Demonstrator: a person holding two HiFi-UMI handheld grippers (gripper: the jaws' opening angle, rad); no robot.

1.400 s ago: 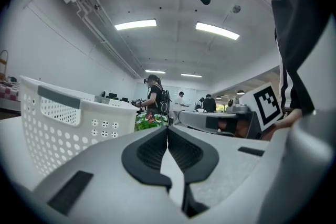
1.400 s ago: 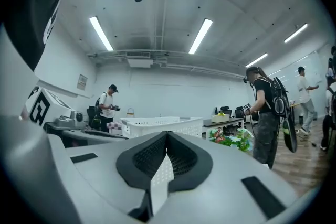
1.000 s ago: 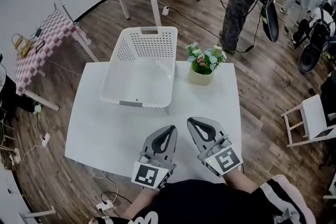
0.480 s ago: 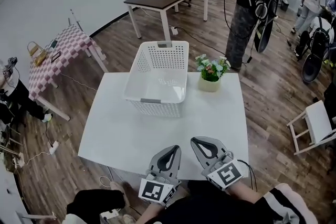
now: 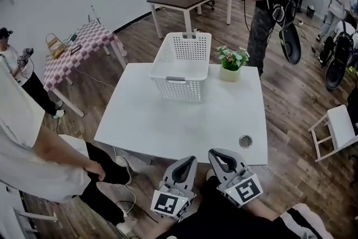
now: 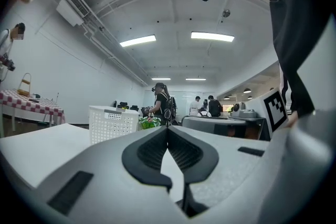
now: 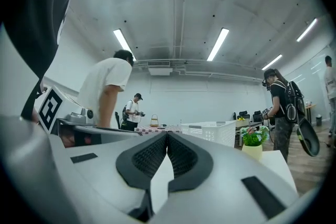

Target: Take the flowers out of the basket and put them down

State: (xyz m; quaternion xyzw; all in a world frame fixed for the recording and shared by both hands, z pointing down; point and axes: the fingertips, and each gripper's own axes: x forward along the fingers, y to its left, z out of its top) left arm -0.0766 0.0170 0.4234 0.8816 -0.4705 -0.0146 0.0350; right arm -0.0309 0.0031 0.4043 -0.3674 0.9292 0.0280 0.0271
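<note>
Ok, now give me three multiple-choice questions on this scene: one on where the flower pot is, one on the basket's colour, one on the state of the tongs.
1. Where does the flower pot stand?
A. on the table, beside the basket
B. inside the basket
C. on the floor

2. What colour is the basket?
A. blue
B. white
C. black

3. How are the left tongs and the right tongs?
A. both wide open
B. left shut on the flower pot
C. both shut and empty

Answers:
1 A: the head view shows the pot on the tabletop beside the basket, on its right in that view.
2 B: its perforated walls are white.
3 C: each gripper view shows the tips meeting with nothing between them.
</note>
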